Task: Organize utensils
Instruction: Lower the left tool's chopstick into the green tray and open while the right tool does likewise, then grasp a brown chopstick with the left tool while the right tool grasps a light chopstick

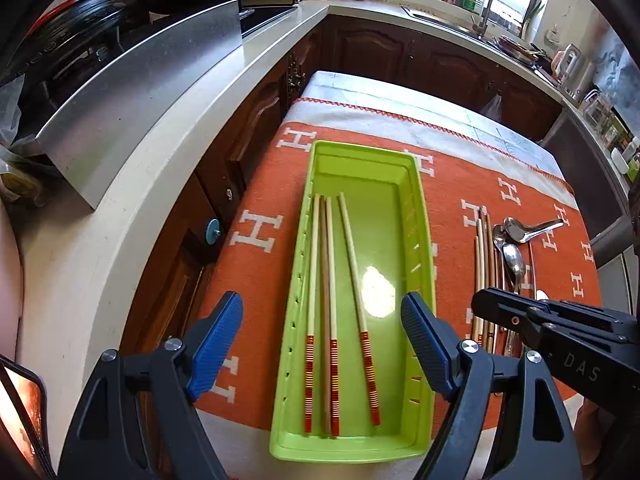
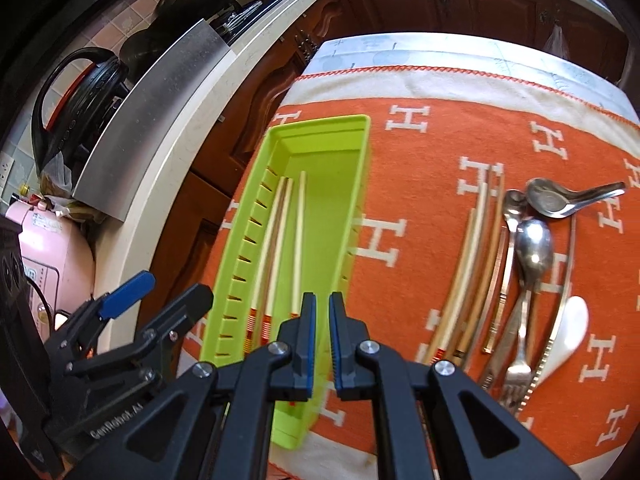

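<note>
A lime green tray (image 1: 372,216) lies lengthwise on the orange cloth and holds several chopsticks (image 1: 328,280) with red-banded ends. My left gripper (image 1: 322,304) hangs open above the tray's near half, its blue pads wide apart and touching nothing. To the tray's right, loose chopsticks (image 2: 472,264), metal spoons (image 2: 534,244), a fork (image 2: 518,368) and a white ceramic spoon (image 2: 572,328) lie bunched on the cloth. My right gripper (image 2: 323,312) is shut and holds nothing, hovering over the tray's near right rim (image 2: 356,216). In the left wrist view, the right gripper (image 1: 486,300) covers the near ends of the loose utensils (image 1: 514,260).
The orange cloth (image 2: 420,184) with white H marks covers a small table. A pale counter (image 1: 168,128) with a steel panel (image 1: 132,92) runs along the left, above dark wood cabinets (image 1: 248,132). A sink and bottles stand at the back right.
</note>
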### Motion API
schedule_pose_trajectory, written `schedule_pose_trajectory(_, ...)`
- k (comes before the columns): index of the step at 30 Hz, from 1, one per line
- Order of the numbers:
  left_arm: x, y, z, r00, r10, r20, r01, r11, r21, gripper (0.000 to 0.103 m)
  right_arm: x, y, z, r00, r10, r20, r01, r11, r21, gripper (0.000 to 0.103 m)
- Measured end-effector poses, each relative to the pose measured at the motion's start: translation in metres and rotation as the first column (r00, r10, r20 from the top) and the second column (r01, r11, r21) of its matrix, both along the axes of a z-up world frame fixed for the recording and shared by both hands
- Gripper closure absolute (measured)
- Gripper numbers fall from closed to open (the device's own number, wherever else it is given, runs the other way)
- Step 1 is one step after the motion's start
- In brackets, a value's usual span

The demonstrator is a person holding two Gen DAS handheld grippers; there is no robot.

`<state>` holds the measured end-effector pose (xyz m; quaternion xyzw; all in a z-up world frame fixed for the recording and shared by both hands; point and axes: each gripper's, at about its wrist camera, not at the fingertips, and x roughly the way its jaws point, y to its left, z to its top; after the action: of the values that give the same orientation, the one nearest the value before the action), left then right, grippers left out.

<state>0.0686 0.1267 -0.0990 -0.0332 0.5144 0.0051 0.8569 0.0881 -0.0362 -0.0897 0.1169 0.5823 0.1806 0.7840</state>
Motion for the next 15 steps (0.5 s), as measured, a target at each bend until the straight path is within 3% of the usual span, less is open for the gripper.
schedule_pose_trajectory(15, -0.001, -0.064, 0.000, 0.991, -0.130, 0.008, 0.131, 0.989, -0.065, 0.024, -0.036, -0.084, 0.019, 0.984, -0.098, 0.151, 0.111, 0.991, -0.081, 0.096)
